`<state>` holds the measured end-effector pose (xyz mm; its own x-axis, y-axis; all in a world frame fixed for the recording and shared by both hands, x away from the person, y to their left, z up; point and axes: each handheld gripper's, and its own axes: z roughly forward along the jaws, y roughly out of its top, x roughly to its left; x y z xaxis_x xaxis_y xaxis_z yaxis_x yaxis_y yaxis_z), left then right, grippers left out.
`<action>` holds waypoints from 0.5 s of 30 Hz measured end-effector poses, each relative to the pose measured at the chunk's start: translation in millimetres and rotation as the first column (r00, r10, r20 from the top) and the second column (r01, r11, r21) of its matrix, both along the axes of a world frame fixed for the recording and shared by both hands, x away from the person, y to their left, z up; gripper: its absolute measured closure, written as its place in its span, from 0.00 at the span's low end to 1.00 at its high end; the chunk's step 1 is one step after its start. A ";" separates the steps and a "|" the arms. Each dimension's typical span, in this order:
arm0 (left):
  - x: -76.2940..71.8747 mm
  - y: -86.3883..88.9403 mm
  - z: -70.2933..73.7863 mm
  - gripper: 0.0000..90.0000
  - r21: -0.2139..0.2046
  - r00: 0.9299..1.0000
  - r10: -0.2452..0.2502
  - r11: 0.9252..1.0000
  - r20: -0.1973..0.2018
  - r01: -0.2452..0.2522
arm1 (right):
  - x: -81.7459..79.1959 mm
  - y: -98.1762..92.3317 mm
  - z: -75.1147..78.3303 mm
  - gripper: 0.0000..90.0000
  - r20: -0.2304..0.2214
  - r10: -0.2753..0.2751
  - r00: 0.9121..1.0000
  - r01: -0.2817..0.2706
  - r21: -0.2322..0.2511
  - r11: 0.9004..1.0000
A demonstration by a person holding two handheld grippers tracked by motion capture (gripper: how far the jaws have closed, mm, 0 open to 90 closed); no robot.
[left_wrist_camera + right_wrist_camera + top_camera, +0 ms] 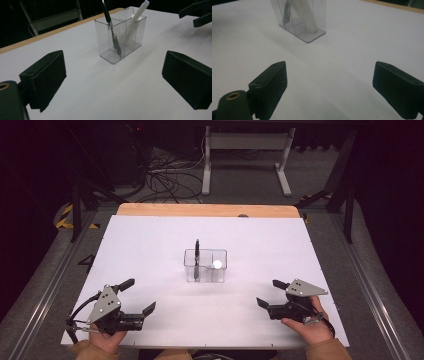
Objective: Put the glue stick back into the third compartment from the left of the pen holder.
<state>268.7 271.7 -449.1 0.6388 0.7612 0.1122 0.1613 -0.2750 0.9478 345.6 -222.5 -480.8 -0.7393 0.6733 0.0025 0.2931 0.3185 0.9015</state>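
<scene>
Both my grippers, left gripper [139, 296] and right gripper [269, 293], gape wide, empty; clear holder [205, 265] well beyond fingertips — careless reach could topple it.

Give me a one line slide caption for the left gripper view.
Open left gripper faces a clear two-compartment holder on the white table, black pen and white pen in separate compartments.

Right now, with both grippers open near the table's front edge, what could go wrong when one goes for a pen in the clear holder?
1. The clear holder looks light and stands free, so a jaw catching its rim could tip or slide it.
2. The black pen and the white pen lean in neighbouring compartments; pulling one at an angle may drag the holder along.
3. The left gripper and right gripper could cross paths over it.
</scene>
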 end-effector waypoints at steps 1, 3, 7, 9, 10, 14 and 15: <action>-0.1 -0.1 -0.9 0.07 -0.005 1.000 -0.001 1.000 -0.004 0.001 | -0.1 -0.7 -1.9 0.14 -0.006 -0.004 1.000 0.004 -0.010 1.000; 0.9 0.5 -2.7 0.07 0.001 1.000 -0.005 1.000 0.001 0.005 | -0.9 -1.9 -4.8 0.14 -0.012 -0.013 1.000 0.012 -0.023 1.000; 2.5 1.4 -6.1 0.06 0.017 1.000 -0.005 1.000 0.000 0.005 | -4.8 -6.3 -9.7 0.14 -0.021 -0.032 0.999 0.032 -0.017 0.999; 2.9 1.7 -7.2 0.06 0.007 1.000 0.000 1.000 -0.003 0.000 | -5.1 -8.3 -9.5 0.14 -0.017 -0.044 0.999 0.044 -0.025 0.999; 3.0 2.0 -7.3 0.06 0.010 1.000 0.001 1.000 -0.007 -0.001 | -4.7 -9.3 -8.4 0.14 -0.010 -0.047 0.999 0.046 -0.019 0.999; 3.9 1.2 -8.9 0.06 0.002 1.000 0.013 1.000 -0.013 -0.013 | -5.5 -10.6 -4.2 0.14 0.009 -0.051 0.999 0.051 0.002 0.999; 4.6 1.6 -8.7 0.06 0.012 1.000 0.012 1.000 -0.022 -0.011 | -5.7 -10.8 -3.7 0.14 0.012 -0.051 0.999 0.051 0.002 0.999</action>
